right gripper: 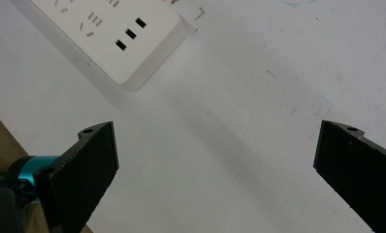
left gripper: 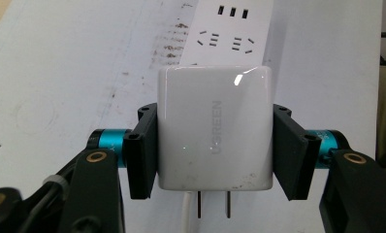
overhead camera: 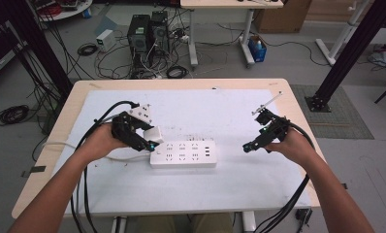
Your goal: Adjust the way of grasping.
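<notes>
Though scuffed, white charger [left gripper: 214, 128] gleams.

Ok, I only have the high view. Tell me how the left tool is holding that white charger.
Observer: The left tool is shut on the white charger, one jaw pressed on each flat side.
Operator: Give me the prong direction.
Observer: Its two prongs point back toward the tool's camera, away from the power strip.
Operator: Now the right tool.
Observer: The right tool is open with nothing between its jaws, above bare table beside the strip's three-slot end.
</notes>
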Demonstrator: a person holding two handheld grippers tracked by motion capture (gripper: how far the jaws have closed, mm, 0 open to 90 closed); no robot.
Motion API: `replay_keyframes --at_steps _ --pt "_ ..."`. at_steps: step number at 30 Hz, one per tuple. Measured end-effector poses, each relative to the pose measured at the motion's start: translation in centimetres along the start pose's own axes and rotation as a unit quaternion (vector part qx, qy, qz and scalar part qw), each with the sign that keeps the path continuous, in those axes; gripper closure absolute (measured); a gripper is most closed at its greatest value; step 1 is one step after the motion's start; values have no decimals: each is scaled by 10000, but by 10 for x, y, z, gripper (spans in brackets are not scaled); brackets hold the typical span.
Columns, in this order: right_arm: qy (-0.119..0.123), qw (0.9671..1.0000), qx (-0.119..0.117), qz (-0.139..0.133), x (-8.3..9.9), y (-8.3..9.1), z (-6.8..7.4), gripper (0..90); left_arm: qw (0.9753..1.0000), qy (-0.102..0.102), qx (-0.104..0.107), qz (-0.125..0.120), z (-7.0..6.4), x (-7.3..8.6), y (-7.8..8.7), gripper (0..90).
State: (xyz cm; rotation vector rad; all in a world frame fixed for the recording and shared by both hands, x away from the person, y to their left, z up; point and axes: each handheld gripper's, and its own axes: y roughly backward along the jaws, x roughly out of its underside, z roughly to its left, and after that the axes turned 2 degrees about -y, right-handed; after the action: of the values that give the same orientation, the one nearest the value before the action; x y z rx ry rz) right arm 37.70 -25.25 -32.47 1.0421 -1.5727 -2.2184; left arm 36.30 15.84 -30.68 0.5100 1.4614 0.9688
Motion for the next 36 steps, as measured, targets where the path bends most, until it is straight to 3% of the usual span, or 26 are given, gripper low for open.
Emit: replay_keyframes --at_steps 6,10,17,23,27,29,36 --pt "-438 9976 -455 -275 5 -1 -5 15 10000 -24 -45 14 -1 -1 0 425" --pt "-726 9919 -902 -514 8 -2 -5 15 10000 -15 -66 22 -2 -2 0 426" --pt "-1055 9831 -1321 -706 12 -7 -3 15 9999 -143 32 -7 -8 -13 -3 425" --pt "-1499 9699 -1717 -859 17 -10 -5 15 9998 -206 44 5 -9 -19 -8 426" --pt "-1595 9662 -1843 -836 16 -10 -3 15 9997 -219 62 -21 -10 -23 -15 426" --pt "-1687 9624 -1946 -860 16 -10 -3 16 9997 -250 60 -20 -11 -26 -18 426" --pt "-2109 9465 -2261 -925 16 -12 -2 18 9995 -281 75 -77 -15 -36 -28 426"
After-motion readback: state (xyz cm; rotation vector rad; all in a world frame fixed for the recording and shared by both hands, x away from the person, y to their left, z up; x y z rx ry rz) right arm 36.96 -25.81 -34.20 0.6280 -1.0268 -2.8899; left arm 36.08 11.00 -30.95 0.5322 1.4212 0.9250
